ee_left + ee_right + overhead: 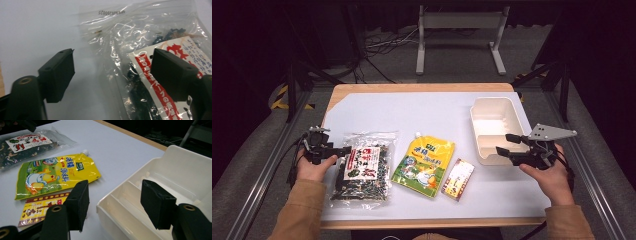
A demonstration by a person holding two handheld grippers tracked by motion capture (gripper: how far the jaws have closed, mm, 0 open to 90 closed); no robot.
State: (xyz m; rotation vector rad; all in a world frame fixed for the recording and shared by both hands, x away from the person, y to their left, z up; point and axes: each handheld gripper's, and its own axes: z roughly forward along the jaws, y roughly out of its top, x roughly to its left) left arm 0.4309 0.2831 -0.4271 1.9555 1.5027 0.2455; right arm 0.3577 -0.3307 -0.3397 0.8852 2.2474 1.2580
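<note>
- The table (362,90) under you is wooden and covered by a white mat (432,112); dark floor, cables and a grey frame lie beyond its far edge.
- Your left hand (314,169) rests at the near left, forearm coming straight up from the bottom edge, holding the left gripper (341,151) level and pointed right.
- Its jaws stand apart and clamp nothing; in the left gripper view one jaw hangs over bare mat and the other over the label of the clear bag (140,60), whose left edge runs between them.
- That clear bag of dark dried bits lies flat at the mat's near left.
- Your right hand (552,175) sits at the near right, the right gripper (507,144) pointing left, released wide with the near rim of the white bin (492,107) between its jaws, untouched.
- A red-and-yellow packet (458,179) and a yellow pouch (424,163) lie mid-table between the grippers.
- Bare mat stays open across the far half, left of the bin.
</note>
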